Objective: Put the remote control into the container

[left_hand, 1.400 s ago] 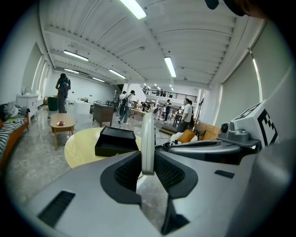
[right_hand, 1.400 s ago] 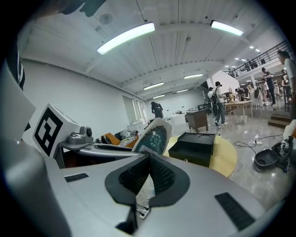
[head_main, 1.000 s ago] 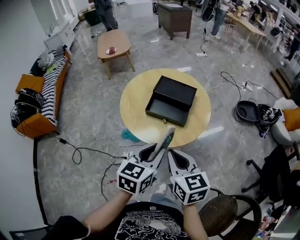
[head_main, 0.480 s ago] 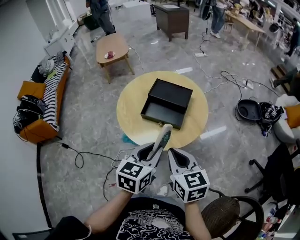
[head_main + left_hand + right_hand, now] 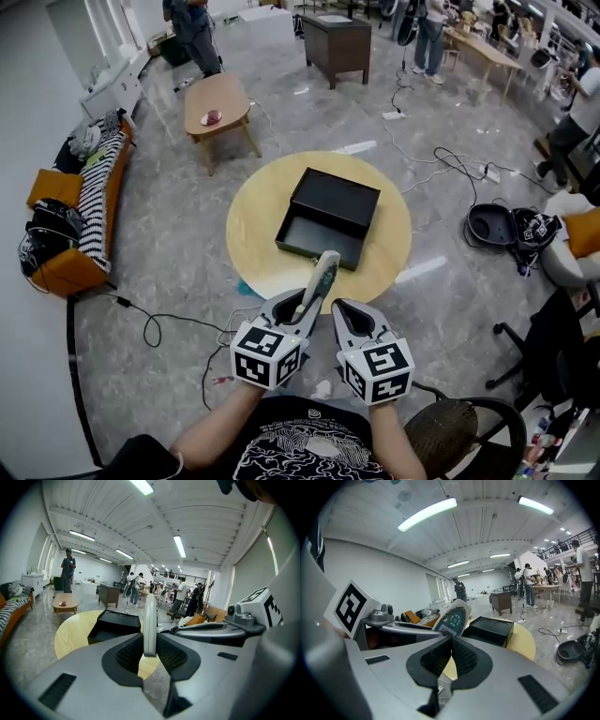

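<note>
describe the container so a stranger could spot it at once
Find the round pale-wood table in the middle of the grey floor. On it sits a black rectangular box, lying open. It is the only thing on that table, and flatter than the dark cabinet beyond.

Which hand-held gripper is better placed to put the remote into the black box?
Left: the left hand-held gripper clamps the remote control, aimed toward the open container on the round table. The right hand-held gripper is shut and empty.
</note>
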### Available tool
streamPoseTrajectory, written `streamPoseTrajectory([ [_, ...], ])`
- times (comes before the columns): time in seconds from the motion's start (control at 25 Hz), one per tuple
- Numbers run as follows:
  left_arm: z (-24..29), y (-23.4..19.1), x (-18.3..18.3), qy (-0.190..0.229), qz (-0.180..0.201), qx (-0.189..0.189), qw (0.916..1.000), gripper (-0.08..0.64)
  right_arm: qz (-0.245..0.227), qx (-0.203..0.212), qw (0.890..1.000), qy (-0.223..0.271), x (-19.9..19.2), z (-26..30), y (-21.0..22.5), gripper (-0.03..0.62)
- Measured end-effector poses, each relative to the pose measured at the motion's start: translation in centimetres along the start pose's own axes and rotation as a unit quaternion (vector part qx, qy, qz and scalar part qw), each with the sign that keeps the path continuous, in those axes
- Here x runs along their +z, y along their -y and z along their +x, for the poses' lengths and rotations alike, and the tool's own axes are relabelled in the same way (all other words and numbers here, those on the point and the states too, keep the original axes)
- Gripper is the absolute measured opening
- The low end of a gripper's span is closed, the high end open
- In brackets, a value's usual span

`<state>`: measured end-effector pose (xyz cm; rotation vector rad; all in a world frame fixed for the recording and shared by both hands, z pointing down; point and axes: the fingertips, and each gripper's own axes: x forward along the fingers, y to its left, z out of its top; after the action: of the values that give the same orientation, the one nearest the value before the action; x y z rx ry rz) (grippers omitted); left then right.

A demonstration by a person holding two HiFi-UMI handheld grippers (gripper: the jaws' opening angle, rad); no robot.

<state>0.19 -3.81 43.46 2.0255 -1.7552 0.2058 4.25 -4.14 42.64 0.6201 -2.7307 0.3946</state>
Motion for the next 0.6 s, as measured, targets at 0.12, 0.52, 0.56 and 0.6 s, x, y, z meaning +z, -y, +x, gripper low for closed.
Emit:
streamPoseTrajectory([
  [0.12,0.9,-1.3,0.2,0.0,-0.003,-0.005,1.0,0.097,-0.004,-0.006,1.0,-0.004,0.3,1.4,0.5,0.021],
  [0.52,3.3,-5.3,1.8,-0.009,0.003,-0.028,0.9996,0.097,-0.002,-0.033,0.999,-0.01,1.8,5.6,1.5,0.021],
  [0.56,3.6,-5.7,1.9,-0.011,0.005,-0.03,0.9995,0.097,-0.002,-0.036,0.999,-0.01,2.0,6.1,1.7,0.021],
  [0.6,4.0,-6.1,2.0,-0.013,0.006,-0.033,0.9993,0.097,-0.002,-0.039,0.999,-0.009,2.2,6.5,2.0,0.02],
])
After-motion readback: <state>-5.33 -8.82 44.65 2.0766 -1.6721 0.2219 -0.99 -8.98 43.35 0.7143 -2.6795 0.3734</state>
